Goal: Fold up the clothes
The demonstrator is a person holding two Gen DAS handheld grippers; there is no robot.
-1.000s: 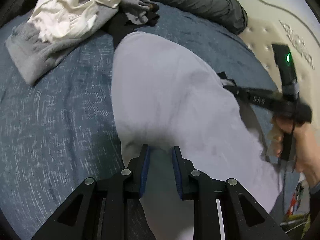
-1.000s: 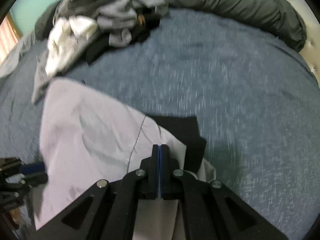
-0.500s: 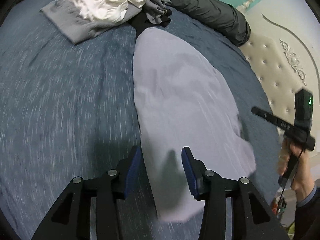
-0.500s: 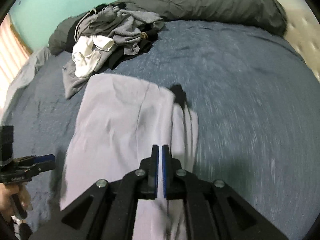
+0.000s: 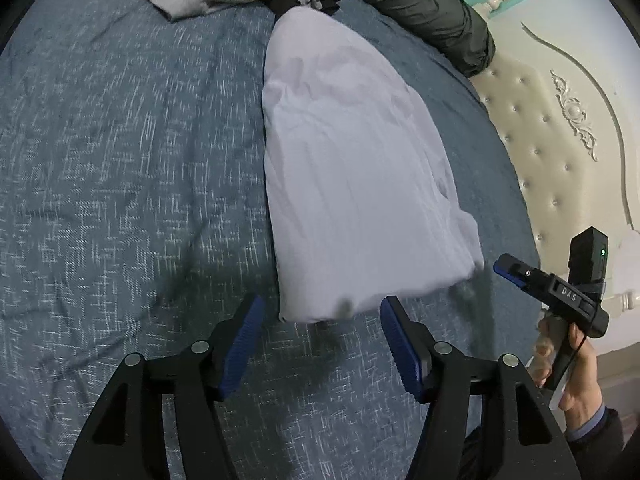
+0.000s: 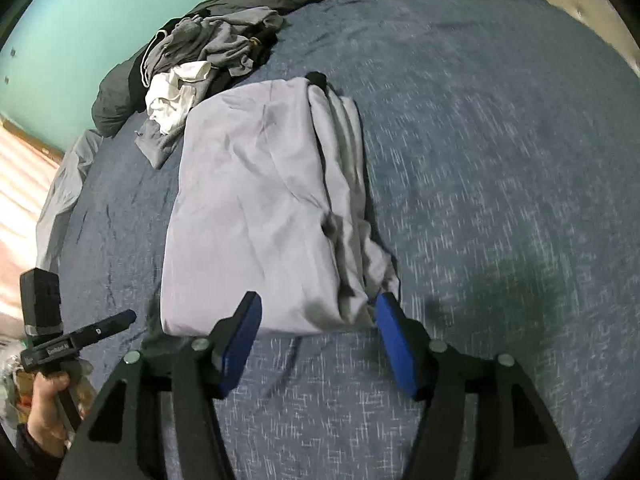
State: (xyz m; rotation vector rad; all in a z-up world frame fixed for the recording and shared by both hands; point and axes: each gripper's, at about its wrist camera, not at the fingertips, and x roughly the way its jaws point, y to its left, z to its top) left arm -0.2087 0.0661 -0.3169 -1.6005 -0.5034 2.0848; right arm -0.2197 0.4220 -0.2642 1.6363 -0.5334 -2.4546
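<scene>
Both grippers, left and right, have released the folded pale lilac garment; jaws opening, empty. Next probably another fold.

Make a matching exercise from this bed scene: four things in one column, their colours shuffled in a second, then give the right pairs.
Things:
1. folded garment
2. bedspread
3. rolled duvet
4. wall

Colours:
A. turquoise
B. pale lilac-grey
C. dark grey-green
D. flecked blue

Pairs: 1-B, 2-D, 3-C, 4-A
</scene>
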